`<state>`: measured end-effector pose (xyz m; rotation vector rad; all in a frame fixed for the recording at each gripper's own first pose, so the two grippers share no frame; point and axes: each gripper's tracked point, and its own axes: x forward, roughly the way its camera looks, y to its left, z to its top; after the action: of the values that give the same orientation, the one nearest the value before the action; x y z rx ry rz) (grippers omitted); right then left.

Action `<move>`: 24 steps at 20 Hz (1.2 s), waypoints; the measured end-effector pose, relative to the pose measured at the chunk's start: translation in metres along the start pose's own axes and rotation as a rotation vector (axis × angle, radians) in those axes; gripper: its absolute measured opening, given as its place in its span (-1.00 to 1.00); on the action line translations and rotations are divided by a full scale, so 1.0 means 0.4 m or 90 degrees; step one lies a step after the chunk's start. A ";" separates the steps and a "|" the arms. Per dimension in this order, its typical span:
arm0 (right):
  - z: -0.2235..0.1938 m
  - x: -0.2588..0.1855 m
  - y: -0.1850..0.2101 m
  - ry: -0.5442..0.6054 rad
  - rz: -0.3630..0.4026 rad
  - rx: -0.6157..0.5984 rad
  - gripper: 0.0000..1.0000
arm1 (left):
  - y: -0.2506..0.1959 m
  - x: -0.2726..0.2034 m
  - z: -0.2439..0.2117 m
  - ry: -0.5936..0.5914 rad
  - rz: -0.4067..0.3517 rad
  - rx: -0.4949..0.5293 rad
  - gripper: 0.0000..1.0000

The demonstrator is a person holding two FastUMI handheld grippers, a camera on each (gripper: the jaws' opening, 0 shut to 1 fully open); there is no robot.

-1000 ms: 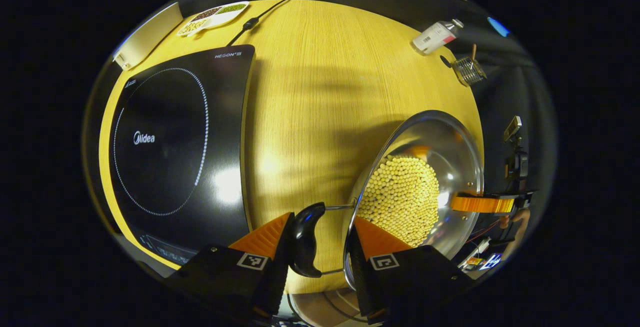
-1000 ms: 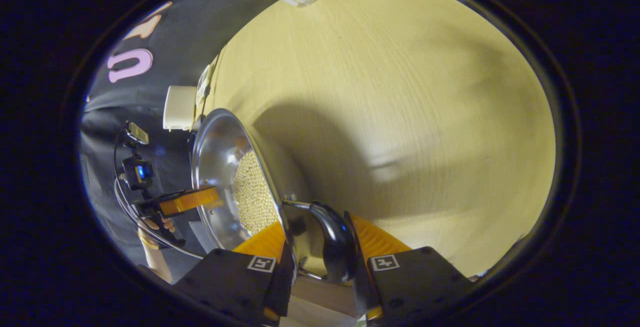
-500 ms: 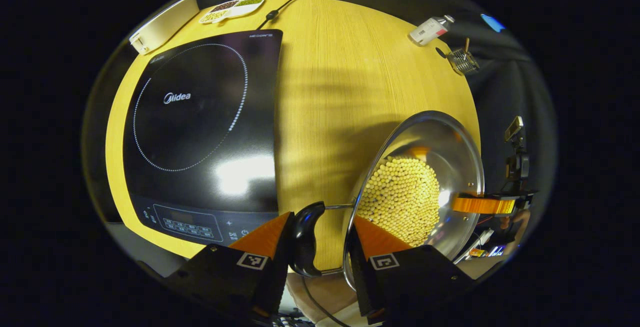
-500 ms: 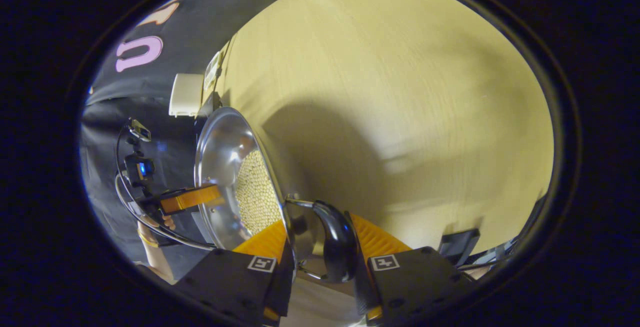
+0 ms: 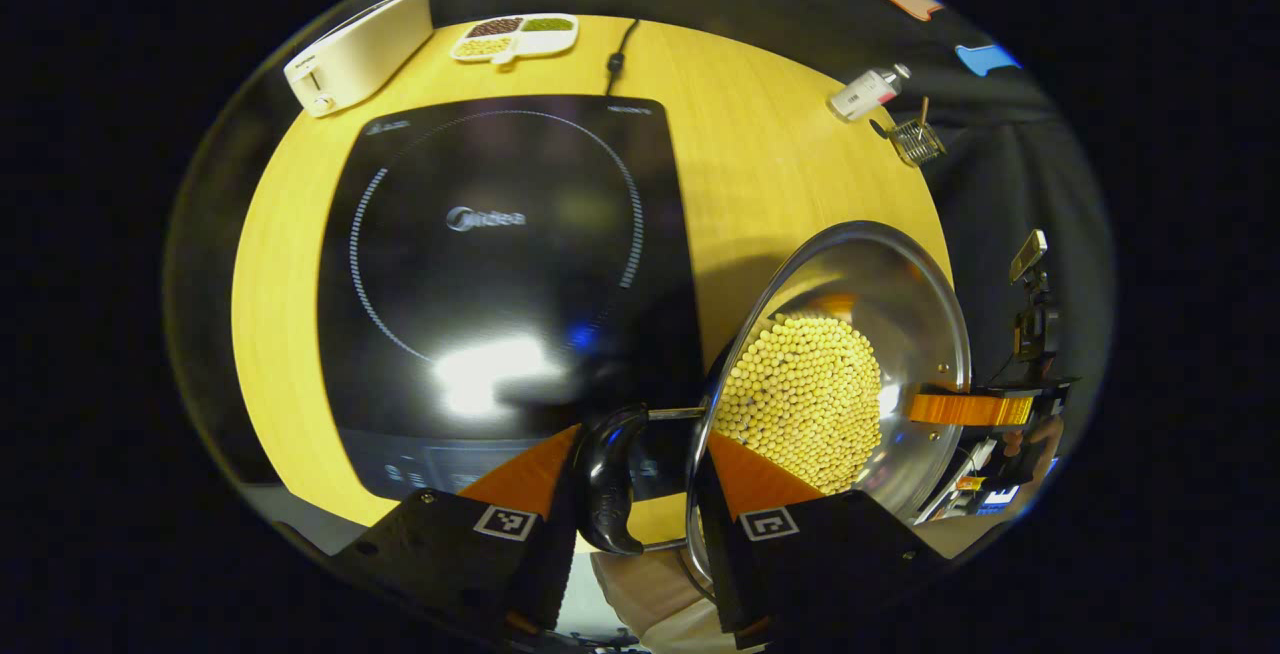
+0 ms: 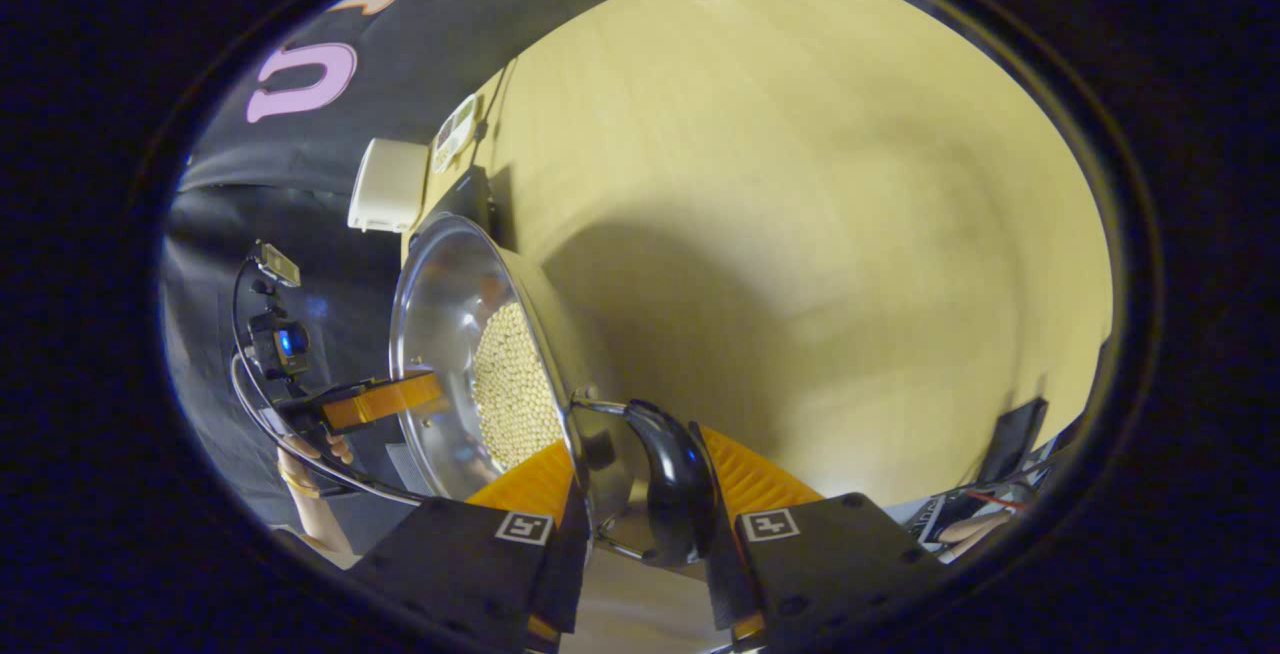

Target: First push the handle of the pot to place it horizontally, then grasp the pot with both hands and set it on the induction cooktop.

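A steel pot (image 5: 880,284) full of yellow beans (image 5: 800,399) hangs tilted in the air between both grippers. My left gripper (image 5: 643,434) is shut on the pot's black side handle (image 5: 608,479), which sits between its fingers next to the rim. My right gripper (image 6: 630,442) is shut on the opposite black handle (image 6: 675,484), with the pot (image 6: 450,334) to its left. Each view also shows the other gripper across the pot: the right gripper (image 5: 965,407) and the left gripper (image 6: 380,402). The black induction cooktop (image 5: 500,264) lies on the table just beyond the left handle.
On the wooden table (image 5: 760,154) behind the cooktop are a white box (image 5: 355,49), a divided dish of beans (image 5: 515,34) and a power cord (image 5: 617,54). A bottle (image 5: 865,92) and a small wire basket (image 5: 915,141) lie at the far right. A hand (image 6: 315,449) holds the left gripper.
Both grippers have carried the pot toward the cooktop. In the left gripper view the cooktop has slid right, and its near edge now lies under the left handle.
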<state>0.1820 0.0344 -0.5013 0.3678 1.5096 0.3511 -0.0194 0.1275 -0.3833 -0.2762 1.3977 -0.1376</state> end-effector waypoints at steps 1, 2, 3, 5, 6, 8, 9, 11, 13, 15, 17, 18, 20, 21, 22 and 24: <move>-0.001 -0.001 -0.001 -0.003 0.004 0.002 0.07 | 0.041 -0.016 0.011 -0.006 0.002 0.006 0.24; 0.006 0.000 -0.001 -0.008 0.006 0.001 0.07 | 0.080 -0.029 0.020 -0.013 0.004 0.011 0.19; 0.007 0.004 -0.002 -0.014 0.008 -0.002 0.07 | 0.119 -0.043 0.033 -0.020 0.006 0.015 0.18; 0.013 0.011 -0.003 -0.029 0.008 -0.012 0.07 | 0.201 -0.059 0.059 -0.037 0.012 0.018 0.18; 0.019 0.012 -0.008 -0.034 0.008 -0.018 0.07 | 0.232 -0.071 0.065 -0.044 0.015 0.020 0.21; 0.030 0.003 -0.013 -0.046 0.006 -0.024 0.07 | 0.299 -0.083 0.093 -0.061 0.024 0.020 0.18; 0.039 -0.006 -0.014 -0.056 0.007 -0.028 -0.03 | 0.325 -0.088 0.109 -0.072 0.030 0.022 0.18; 0.053 -0.009 -0.017 -0.072 0.008 -0.034 -0.03 | 0.372 -0.095 0.147 -0.099 0.044 0.031 0.18; 0.070 -0.012 -0.021 -0.091 0.011 -0.038 -0.03 | 0.401 -0.109 0.178 -0.128 0.053 0.039 0.18; 0.094 -0.018 -0.020 -0.116 0.013 -0.037 -0.03 | 0.422 -0.103 0.209 -0.152 0.060 0.043 0.17; 0.113 -0.020 -0.017 -0.145 0.015 -0.038 -0.05 | 0.434 -0.093 0.243 -0.172 0.064 0.042 0.17; 0.123 -0.024 -0.016 -0.157 0.017 -0.038 -0.05 | 0.439 -0.089 0.254 -0.180 0.066 0.042 0.18; 0.138 -0.029 -0.017 -0.174 0.019 -0.040 0.07 | 0.448 -0.083 0.269 -0.190 0.070 0.042 0.17; 0.142 -0.032 -0.020 -0.179 0.018 -0.041 -0.05 | 0.452 -0.078 0.273 -0.193 0.071 0.040 0.17; 0.144 -0.034 -0.023 -0.181 0.018 -0.041 -0.03 | 0.451 -0.073 0.278 -0.195 0.073 0.037 0.17; 0.149 -0.038 -0.025 -0.186 0.017 -0.043 0.07 | 0.458 -0.063 0.280 -0.195 0.075 0.029 0.17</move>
<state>0.2410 0.0177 -0.4904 0.3694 1.2060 0.3520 0.0741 0.3221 -0.3926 -0.1679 1.1025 -0.0285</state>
